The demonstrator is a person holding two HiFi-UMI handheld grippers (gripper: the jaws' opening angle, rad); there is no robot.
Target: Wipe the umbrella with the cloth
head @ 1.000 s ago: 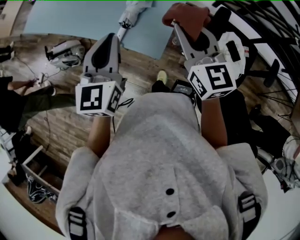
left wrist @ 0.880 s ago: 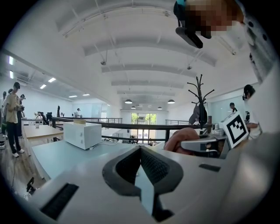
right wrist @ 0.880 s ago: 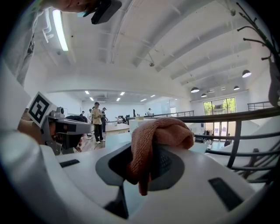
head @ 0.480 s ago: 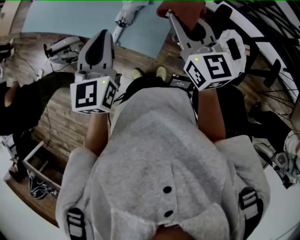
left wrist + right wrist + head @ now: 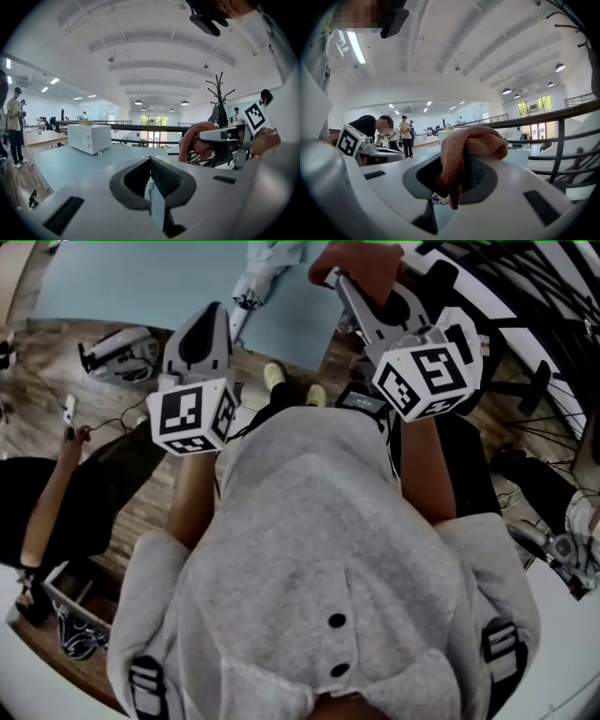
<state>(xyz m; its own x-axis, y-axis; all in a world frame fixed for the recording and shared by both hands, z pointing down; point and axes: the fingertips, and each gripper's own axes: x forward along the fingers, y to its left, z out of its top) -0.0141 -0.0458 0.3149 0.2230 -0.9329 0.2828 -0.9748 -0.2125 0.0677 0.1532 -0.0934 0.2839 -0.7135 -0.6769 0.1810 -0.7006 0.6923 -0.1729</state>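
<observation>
Wood floor (image 5: 131,381) and blue table (image 5: 141,282) fill the head view, folded umbrella (image 5: 255,276) lying on it, cut off up top. Over in the left gripper (image 5: 150,161) view, jaws pressed together, empty; the right gripper (image 5: 461,161) view shows jaws clamped on the cloth (image 5: 473,140).

A folded umbrella (image 5: 255,276) lies on the pale blue table (image 5: 141,282).

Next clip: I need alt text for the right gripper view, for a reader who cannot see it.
The right gripper is shut on a reddish-brown cloth, which bunches over the jaws and hangs down between them. Behind lie a bright open hall, people standing at left and a dark railing at right.
</observation>
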